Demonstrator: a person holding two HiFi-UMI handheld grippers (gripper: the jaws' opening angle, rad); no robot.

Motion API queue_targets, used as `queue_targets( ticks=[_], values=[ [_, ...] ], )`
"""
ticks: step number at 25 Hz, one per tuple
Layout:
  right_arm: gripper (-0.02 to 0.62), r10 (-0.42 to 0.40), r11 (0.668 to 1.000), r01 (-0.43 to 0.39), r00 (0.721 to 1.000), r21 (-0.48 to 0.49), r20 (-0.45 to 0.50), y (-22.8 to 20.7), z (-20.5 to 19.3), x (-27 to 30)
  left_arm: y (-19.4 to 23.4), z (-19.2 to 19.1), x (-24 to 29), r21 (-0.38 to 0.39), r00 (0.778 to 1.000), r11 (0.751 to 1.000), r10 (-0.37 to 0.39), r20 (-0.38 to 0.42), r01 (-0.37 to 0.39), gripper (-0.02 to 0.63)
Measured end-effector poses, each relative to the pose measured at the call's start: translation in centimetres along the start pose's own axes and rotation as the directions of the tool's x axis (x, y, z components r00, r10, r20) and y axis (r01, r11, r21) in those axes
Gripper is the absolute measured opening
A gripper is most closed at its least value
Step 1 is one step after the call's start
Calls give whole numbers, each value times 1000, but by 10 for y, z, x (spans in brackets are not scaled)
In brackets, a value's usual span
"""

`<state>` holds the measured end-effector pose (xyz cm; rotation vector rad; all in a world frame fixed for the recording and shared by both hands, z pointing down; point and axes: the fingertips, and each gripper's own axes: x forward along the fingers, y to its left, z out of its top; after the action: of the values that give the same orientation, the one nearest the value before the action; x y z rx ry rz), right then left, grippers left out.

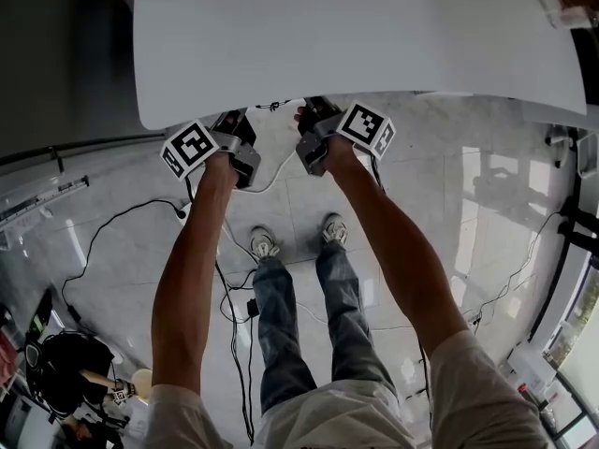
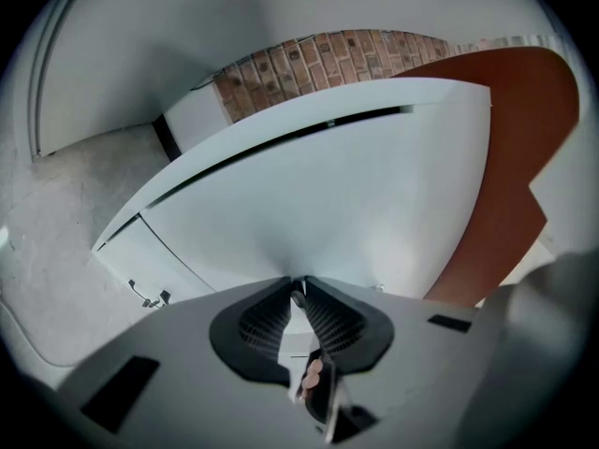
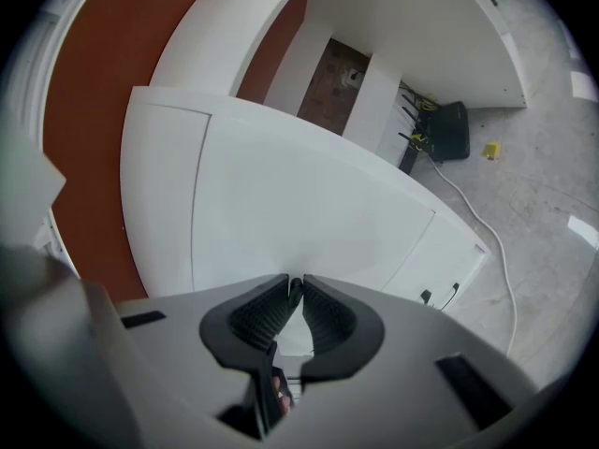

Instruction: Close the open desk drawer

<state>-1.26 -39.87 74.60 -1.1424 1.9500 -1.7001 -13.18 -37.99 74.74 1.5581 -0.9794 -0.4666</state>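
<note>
In the left gripper view, a white drawer front (image 2: 328, 195) fills the middle, with a thin dark gap (image 2: 281, 144) along its top edge. My left gripper (image 2: 298, 284) is shut, empty, its tips right at that white face. The right gripper view shows the same white front (image 3: 281, 204) close ahead. The right gripper (image 3: 296, 284) is also shut with nothing between its pads. From the head view both grippers, left (image 1: 240, 137) and right (image 1: 314, 129), reach side by side under the near edge of the white desk top (image 1: 356, 36), which hides their fingertips and the drawer.
A red-brown panel (image 2: 505, 176) stands beside the white unit, with a brick wall (image 2: 318, 59) behind. Cables (image 1: 234, 325) trail over the tiled floor by the person's shoes (image 1: 265, 244). A black bag (image 3: 449, 129) sits under the desk, and dark gear (image 1: 56, 372) lies at lower left.
</note>
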Motion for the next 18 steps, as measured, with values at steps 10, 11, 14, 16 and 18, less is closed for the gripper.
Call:
queue_targets(
  ticks=[10,11,14,16,18],
  values=[
    [198,-20,997,22,1000,78,-19,-34,-18,-38,21,-26,-30,-5,1000,1000,25,-2,-25,149],
    [198,-24,997,26,1000,76,-20,-35,-19,-42,21,-29,-32,-3,1000,1000,27,-3,-27,149],
    [198,-15,999,17,999,48,-41,-30,-24,-50,16,-34,-38,43,999,998,38,-5,-37,147],
    [196,6,1000,-5,997,6,-72,-19,-31,-55,10,-36,-44,102,998,993,54,-12,-52,146],
    [115,7,998,-13,995,-58,-98,-6,-38,-65,2,-38,-52,162,998,985,67,-14,-64,111]
  ],
)
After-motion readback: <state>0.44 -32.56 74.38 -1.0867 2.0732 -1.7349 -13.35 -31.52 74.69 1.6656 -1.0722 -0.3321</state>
